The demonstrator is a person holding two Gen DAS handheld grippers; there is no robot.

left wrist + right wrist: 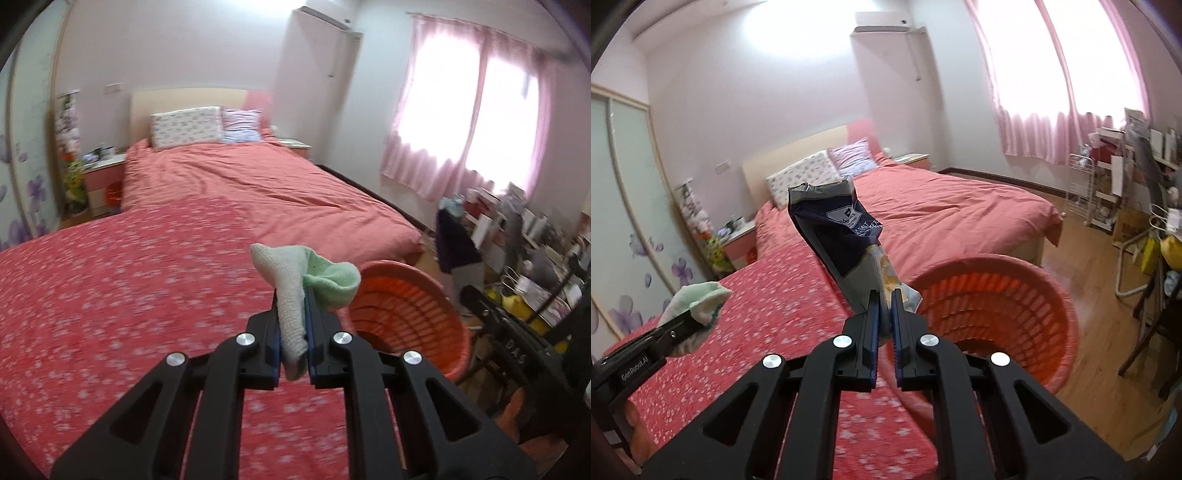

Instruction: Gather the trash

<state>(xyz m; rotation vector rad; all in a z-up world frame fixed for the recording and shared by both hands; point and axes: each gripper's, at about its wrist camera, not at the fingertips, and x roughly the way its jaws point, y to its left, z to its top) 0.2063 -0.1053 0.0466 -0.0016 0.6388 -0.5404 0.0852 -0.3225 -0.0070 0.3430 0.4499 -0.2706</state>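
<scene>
Gripping a white and pale-green sock [295, 291], my left tongs [293, 295] are clenched on its middle, so the toe end hangs down between the blue pads while the open cuff flops over to the right. My right tongs [882, 295] are clamped on the lower end of a dark blue snack bag [842, 236], which stands up crumpled and leaning left, its torn top uppermost. From the right wrist view I can see the left tongs [696, 319] at the far left with the sock [698, 302] bunched at their tip, well apart from the bag. Just right of both tongs sits an orange slatted basket [1027, 295], tilted so its mouth faces me; in the left wrist view the basket [417, 295] lies just beside the sock's cuff, though I cannot tell whether they touch. Under both tools spreads a red flowered blanket [110, 295] on the bed [258, 177], with a plain coral cover and two pillows [207, 127] beyond. Pink curtains [461, 110] glow at the right, above cluttered shelves [524, 229].
</scene>
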